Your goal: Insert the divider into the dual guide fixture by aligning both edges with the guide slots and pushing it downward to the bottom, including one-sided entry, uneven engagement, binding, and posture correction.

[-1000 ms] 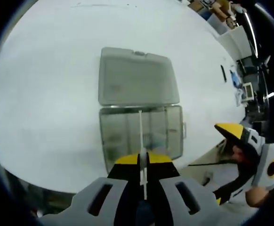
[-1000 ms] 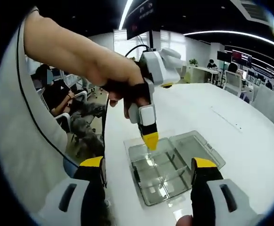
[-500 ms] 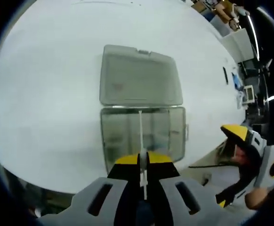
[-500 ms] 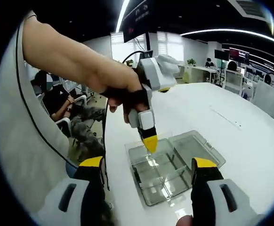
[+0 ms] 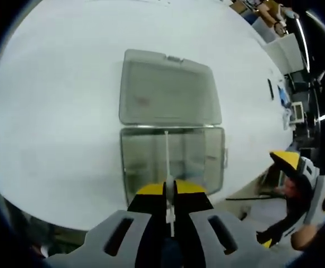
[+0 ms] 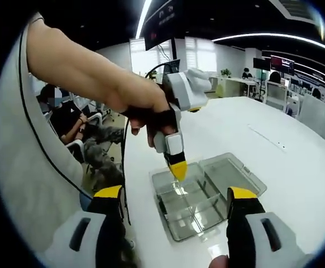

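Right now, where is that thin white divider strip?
In the left gripper view, the thin white divider strip is pinched in the left tongs, standing over the clear plastic box.

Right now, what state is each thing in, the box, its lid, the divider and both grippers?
Box: open, flat on the table.
Lid: swung fully back, lying flat beside the box.
Divider: upright on edge, gripped at its top, reaching down into the box; seating unclear.
Left gripper: shut on the divider.
Right gripper: open, holding nothing.

No text, label or number can be read anywhere.
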